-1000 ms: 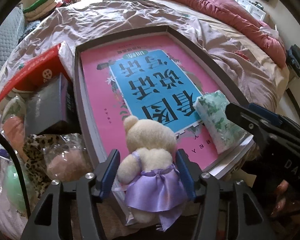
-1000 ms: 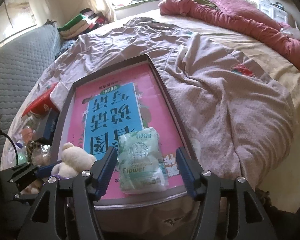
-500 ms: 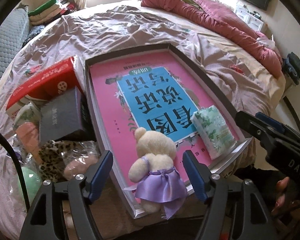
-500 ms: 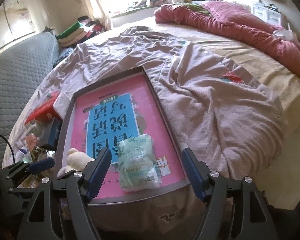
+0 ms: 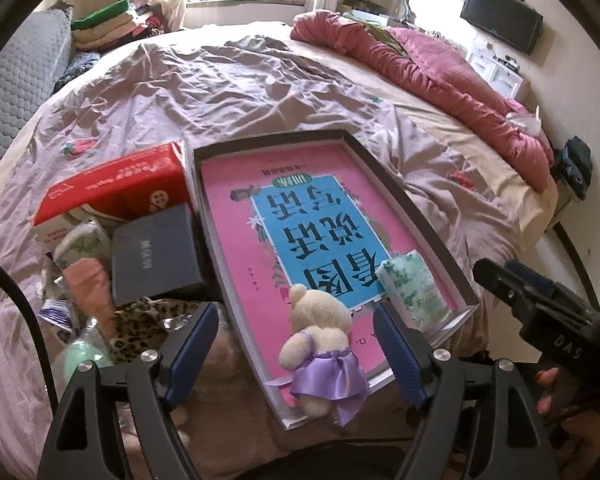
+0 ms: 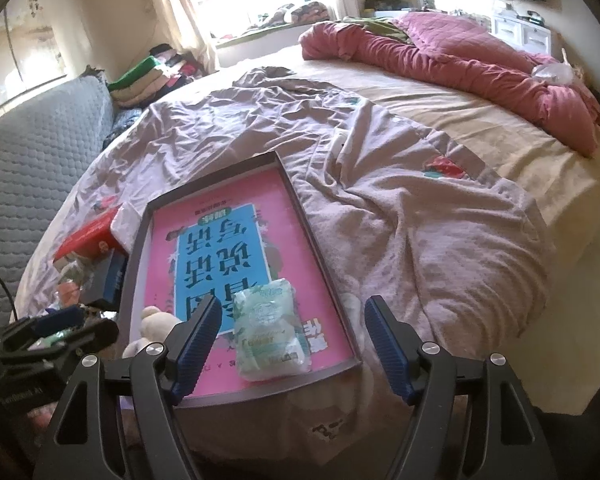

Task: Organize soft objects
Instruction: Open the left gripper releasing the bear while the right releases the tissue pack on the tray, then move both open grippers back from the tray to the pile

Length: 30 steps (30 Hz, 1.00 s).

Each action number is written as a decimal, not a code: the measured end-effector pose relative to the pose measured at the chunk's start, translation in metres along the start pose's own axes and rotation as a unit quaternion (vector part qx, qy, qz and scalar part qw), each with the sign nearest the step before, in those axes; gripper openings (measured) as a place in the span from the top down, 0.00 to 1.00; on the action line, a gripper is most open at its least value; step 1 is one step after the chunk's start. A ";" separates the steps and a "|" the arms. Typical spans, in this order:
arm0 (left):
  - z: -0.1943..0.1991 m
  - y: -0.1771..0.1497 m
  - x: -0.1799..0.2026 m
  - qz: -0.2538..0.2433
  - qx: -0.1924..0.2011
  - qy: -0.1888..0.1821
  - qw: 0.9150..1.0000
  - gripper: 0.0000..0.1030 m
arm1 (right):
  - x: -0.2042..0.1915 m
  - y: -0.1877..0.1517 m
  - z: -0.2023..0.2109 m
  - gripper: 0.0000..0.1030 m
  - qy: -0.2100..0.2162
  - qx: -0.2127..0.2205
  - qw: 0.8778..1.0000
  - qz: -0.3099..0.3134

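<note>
A cream teddy bear in a purple skirt sits at the near edge of a pink and blue tray. A green tissue pack lies on the tray to its right. My left gripper is open and empty, drawn back, with the bear between the fingertips' lines but untouched. In the right wrist view my right gripper is open and empty, just short of the tissue pack; the bear peeks out at the tray's left corner.
Left of the tray lie a red box, a dark box, a leopard-print cloth, a second tissue pack and small wrapped items. The bed has a crumpled mauve sheet and a red quilt at the far side.
Both grippers have pulled back and up from the tray and opened wider. The bear and the tissue pack stay on the tray where they were let go.
</note>
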State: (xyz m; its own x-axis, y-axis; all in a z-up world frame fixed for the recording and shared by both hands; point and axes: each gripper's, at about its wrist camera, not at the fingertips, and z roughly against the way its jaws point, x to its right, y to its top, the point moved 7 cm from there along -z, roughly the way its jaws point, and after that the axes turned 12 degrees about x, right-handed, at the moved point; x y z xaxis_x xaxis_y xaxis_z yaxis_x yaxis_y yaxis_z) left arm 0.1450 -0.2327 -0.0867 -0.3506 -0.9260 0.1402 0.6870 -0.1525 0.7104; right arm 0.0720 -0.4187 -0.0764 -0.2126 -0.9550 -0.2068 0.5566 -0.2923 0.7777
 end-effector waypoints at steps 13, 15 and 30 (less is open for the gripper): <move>0.055 0.004 -0.066 0.035 0.043 0.033 0.998 0.23 | -0.084 -0.032 0.006 0.27 0.067 -0.024 0.991 0.114; 0.065 0.001 -0.080 0.046 0.046 0.039 0.997 0.23 | -0.099 -0.042 0.004 0.27 0.076 -0.033 0.988 0.133; 0.100 -0.055 -0.184 0.108 0.031 0.090 0.990 0.23 | -0.110 -0.075 -0.036 0.27 0.025 -0.071 0.980 0.186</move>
State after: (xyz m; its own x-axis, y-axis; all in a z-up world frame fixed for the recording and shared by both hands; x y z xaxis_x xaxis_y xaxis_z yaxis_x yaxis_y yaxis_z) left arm 0.1084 -0.0198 -0.0827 -0.0767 -0.9822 0.1713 0.6906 0.0716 0.7197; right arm 0.0827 -0.2939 -0.1339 0.0641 -0.9970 0.0429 0.6944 0.0754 0.7156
